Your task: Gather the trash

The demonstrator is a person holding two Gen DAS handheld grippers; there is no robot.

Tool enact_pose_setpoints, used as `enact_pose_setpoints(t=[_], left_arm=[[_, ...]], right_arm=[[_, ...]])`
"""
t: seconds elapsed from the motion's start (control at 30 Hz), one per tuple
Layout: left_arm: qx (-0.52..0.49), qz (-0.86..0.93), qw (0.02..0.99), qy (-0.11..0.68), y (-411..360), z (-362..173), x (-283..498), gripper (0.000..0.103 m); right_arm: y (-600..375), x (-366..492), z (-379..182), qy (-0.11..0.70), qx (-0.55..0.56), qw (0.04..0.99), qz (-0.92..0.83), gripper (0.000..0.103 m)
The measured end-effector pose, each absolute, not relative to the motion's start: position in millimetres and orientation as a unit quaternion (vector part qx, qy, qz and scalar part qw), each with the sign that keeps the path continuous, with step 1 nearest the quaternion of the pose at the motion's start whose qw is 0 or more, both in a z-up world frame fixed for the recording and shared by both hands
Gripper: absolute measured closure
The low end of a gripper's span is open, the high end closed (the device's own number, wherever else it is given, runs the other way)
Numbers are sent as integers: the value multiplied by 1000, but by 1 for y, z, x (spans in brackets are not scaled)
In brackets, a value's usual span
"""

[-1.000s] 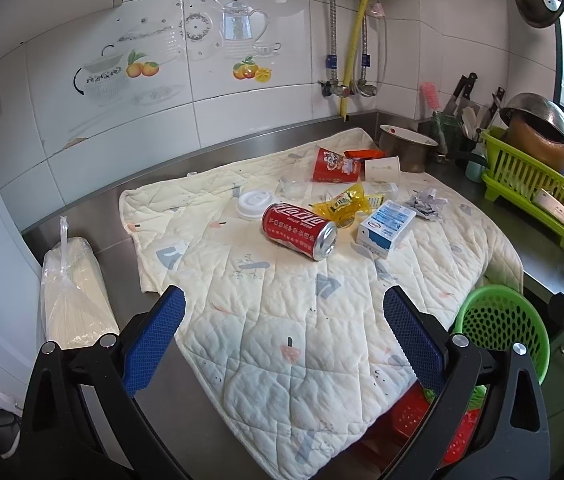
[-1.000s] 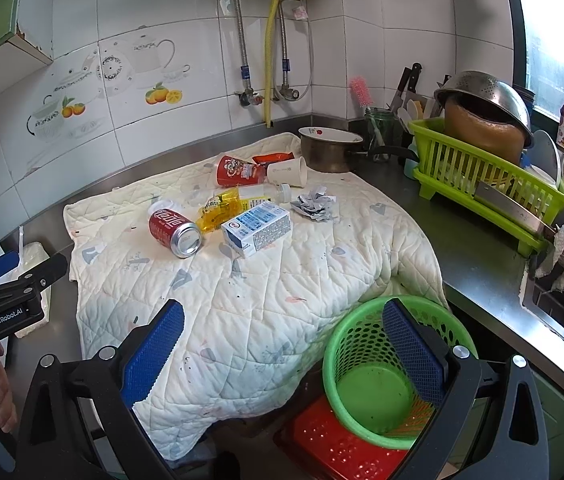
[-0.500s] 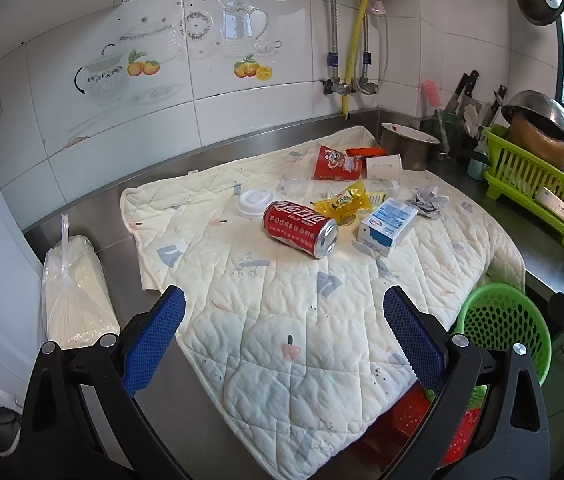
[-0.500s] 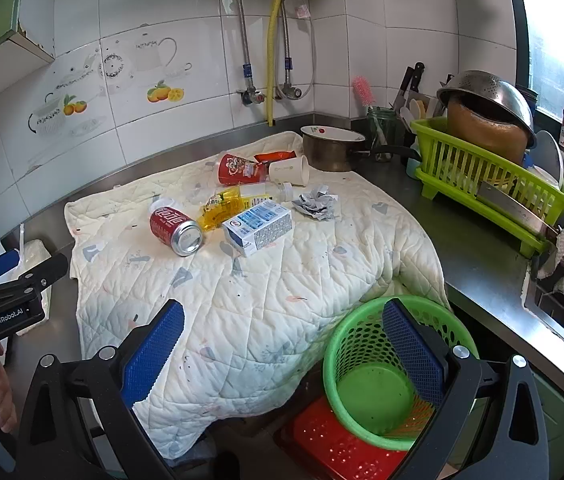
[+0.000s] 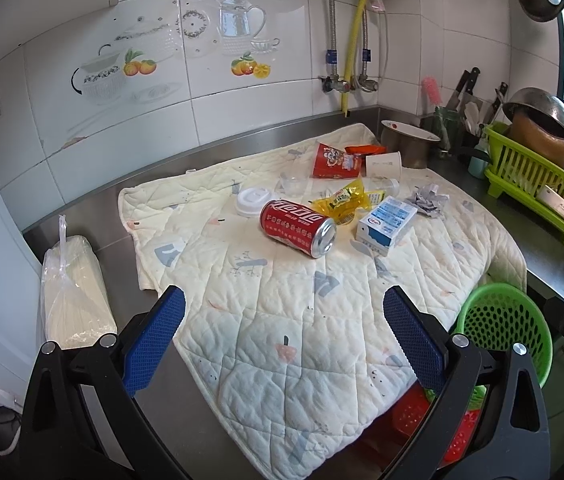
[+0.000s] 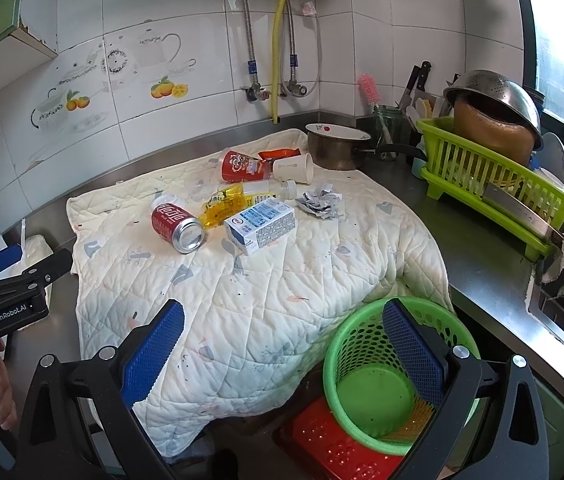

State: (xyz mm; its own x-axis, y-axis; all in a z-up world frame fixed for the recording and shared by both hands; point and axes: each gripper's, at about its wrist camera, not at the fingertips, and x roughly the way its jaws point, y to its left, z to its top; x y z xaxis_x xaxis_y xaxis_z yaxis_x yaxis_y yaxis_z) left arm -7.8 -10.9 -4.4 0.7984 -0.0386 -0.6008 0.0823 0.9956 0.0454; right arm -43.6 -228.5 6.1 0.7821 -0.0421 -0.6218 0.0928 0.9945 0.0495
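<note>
Trash lies clustered mid-quilt (image 5: 266,320) at twelve o'clock: red can (image 5: 298,229) looks light, slick, dentable, so pinch across its middle; milk carton (image 6: 260,225) at its three o'clock; left gripper (image 5: 284,334) and right gripper (image 6: 282,350) gape wide, holding nothing; green basket (image 6: 366,336) waits below.

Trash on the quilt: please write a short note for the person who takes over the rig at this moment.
Left tool and right tool: both open, holding nothing, above the near edge of the quilt.
Trash on the quilt: red can on its side, milk carton, yellow wrapper, crumpled paper, paper cup, red cup.
Green basket below the counter edge looks empty.
Done: nothing. Left: everything.
</note>
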Motion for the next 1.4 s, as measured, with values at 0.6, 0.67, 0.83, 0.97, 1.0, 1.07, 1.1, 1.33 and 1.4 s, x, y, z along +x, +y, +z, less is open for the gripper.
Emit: enact_pose_setpoints(t=[0.6, 0.67, 0.83, 0.97, 1.0, 1.07, 1.1, 1.33, 1.4], left_arm=[[36, -22, 947, 318, -26, 0, -4, 5], [35, -19, 948, 316, -27, 1, -5, 5], [35, -12, 947, 318, -30, 3, -7, 5], [32, -5, 946, 323, -26, 1, -6, 5], [32, -4, 945, 325, -25, 0, -6, 5], [31, 0, 944, 330, -22, -2, -3, 5], [31, 1, 943, 332, -21, -3, -1, 5], [26, 6, 941, 337, -5, -6, 19, 5], [26, 5, 940, 339, 0, -8, 27, 5]], right_arm=[[-242, -48, 4, 322, 39, 945, -36, 7], [-243, -49, 4, 322, 39, 945, -36, 7], [-244, -50, 4, 323, 41, 945, -30, 7], [-244, -50, 2, 327, 40, 944, -23, 7], [-244, -49, 1, 329, 41, 943, -21, 7], [-242, -46, -1, 332, 42, 942, -15, 7], [-241, -43, -2, 333, 42, 942, -15, 7], [-233, -17, -9, 345, 52, 937, -4, 7], [-230, -3, -10, 349, 52, 935, -9, 7]])
